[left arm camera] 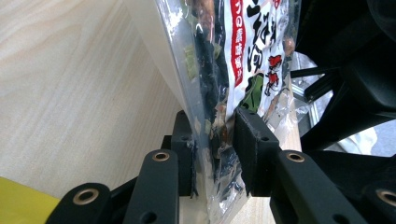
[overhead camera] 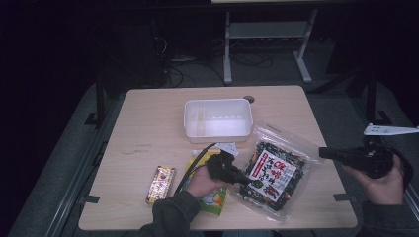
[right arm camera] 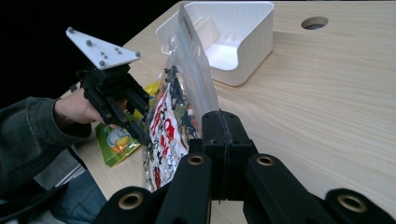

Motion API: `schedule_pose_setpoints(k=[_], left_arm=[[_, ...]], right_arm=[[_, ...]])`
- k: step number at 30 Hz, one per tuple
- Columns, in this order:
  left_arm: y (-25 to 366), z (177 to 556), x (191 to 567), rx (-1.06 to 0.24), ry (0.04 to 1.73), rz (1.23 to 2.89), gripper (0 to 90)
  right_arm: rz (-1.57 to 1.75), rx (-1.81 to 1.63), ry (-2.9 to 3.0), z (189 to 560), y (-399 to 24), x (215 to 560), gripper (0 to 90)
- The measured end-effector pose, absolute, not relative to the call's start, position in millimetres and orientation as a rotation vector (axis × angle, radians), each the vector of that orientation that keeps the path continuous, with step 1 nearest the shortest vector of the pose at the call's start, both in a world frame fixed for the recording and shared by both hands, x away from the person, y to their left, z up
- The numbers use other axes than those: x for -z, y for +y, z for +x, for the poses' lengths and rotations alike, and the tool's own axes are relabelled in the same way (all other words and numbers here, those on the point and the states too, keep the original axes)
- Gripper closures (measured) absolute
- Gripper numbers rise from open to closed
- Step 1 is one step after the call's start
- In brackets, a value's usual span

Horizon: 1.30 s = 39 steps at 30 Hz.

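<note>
Your left gripper (overhead camera: 245, 181) sits near the table's (overhead camera: 148, 118) front edge, jaws clamped on the snack bag's (overhead camera: 276, 173) lower left edge, film pinched between both pads. Your right gripper (overhead camera: 323, 153) comes in from the right edge, jaws pressed flat together on the bag's (right arm camera: 180, 112) clear upper margin. Bag stands lifted between the two, over the front right quarter. Back of it, one white bin (overhead camera: 217, 120) at mid-table, just apart from the bag's top corner. One yellow packet (overhead camera: 213, 197) under your left hand; one small wrapped bar (overhead camera: 160, 184) beside it toward the left. Left half and back strip lie bare.
</note>
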<state>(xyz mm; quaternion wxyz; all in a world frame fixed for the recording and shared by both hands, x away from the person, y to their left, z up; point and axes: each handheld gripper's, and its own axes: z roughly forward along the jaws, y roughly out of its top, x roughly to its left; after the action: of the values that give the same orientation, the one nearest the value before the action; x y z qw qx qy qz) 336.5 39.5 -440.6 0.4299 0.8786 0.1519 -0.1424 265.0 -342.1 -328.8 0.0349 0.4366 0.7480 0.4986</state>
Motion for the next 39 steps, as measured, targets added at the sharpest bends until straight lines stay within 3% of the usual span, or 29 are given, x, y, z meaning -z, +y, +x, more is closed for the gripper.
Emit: schedule_pose_setpoints(k=[3, 6, 8, 11, 17, 28, 39], left_arm=[[39, 335, 440, 0.336, 0.376, 2.195, 70.2], [38, 333, 440, 0.317, 0.355, 2.204, 70.5], [37, 333, 440, 0.311, 0.348, 2.209, 70.9], [37, 333, 439, 0.304, 0.345, 2.212, 71.6], [37, 332, 439, 0.286, 0.338, 2.214, 72.1], [38, 331, 438, 0.288, 0.334, 2.215, 72.1], [43, 330, 439, 0.285, 0.348, 2.204, 68.5]], right_arm=[[1.348, -1.546, 2.294, 267, -346, 333, 87.0], [1.366, -1.571, 2.281, 273, -352, 347, 74.1], [1.374, -1.582, 2.285, 275, -353, 351, 71.2], [1.406, -1.615, 2.281, 279, -356, 367, 55.9], [1.433, -1.662, 2.315, 285, -348, 395, 44.6], [1.391, -1.674, 2.436, 298, -316, 412, 49.1], [1.290, -1.805, 2.508, 298, -305, 405, 71.6]])
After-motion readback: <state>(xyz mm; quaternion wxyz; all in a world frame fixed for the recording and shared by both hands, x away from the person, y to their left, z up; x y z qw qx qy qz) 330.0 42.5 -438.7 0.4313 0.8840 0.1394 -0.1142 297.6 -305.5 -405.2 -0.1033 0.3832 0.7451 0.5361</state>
